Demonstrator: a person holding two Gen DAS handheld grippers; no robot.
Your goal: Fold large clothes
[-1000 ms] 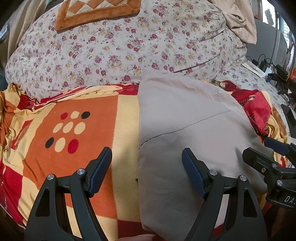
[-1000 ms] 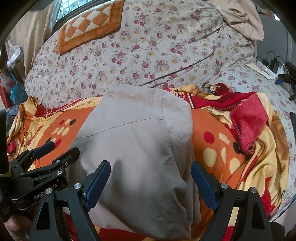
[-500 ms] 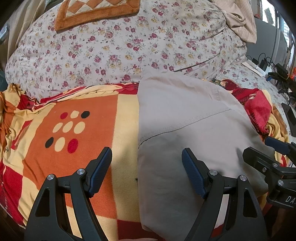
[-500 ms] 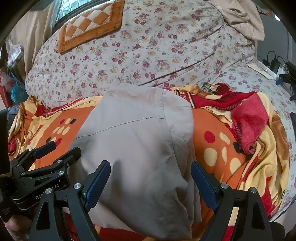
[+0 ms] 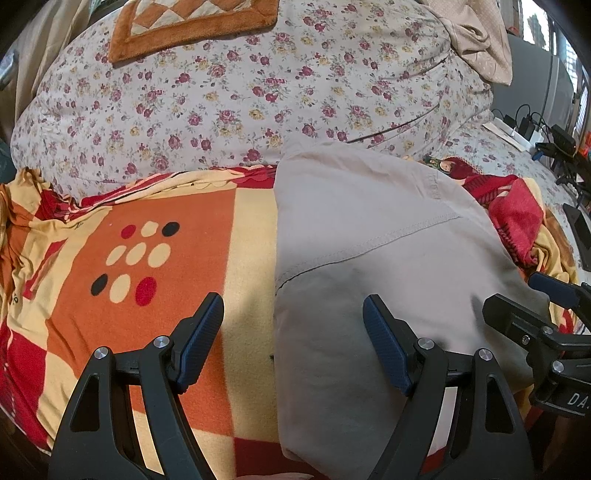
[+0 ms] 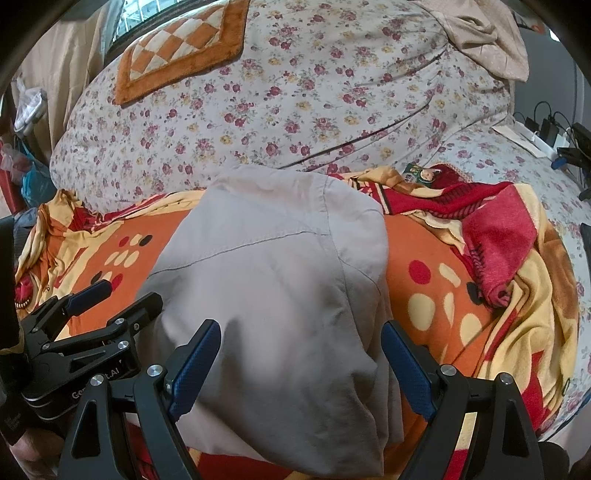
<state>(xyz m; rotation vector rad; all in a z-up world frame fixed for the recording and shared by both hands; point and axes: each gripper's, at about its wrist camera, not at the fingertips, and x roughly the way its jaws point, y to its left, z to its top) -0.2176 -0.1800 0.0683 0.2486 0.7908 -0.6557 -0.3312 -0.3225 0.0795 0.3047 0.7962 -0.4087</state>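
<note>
garment (image 5: 369, 258): smooth beige, stitched seam, folded | blanket (image 5: 147, 314): fleecy | both fingers: wide apart, empty

The garment (image 5: 369, 258) lies flat on the blanket (image 5: 147, 266), which is spread over the bed. Behind both rises a big quilt (image 5: 258, 92), with a mat (image 5: 192, 26) on top of it and a cloth (image 5: 480, 48) at its right end. Right of the garment the blanket is bunched up. Further right, cables and chargers (image 5: 528, 129) sit at the bed's edge. The left gripper (image 5: 291, 343) straddles the garment's left edge; the right gripper (image 6: 299, 365) straddles its right part, jaws apart.
</note>
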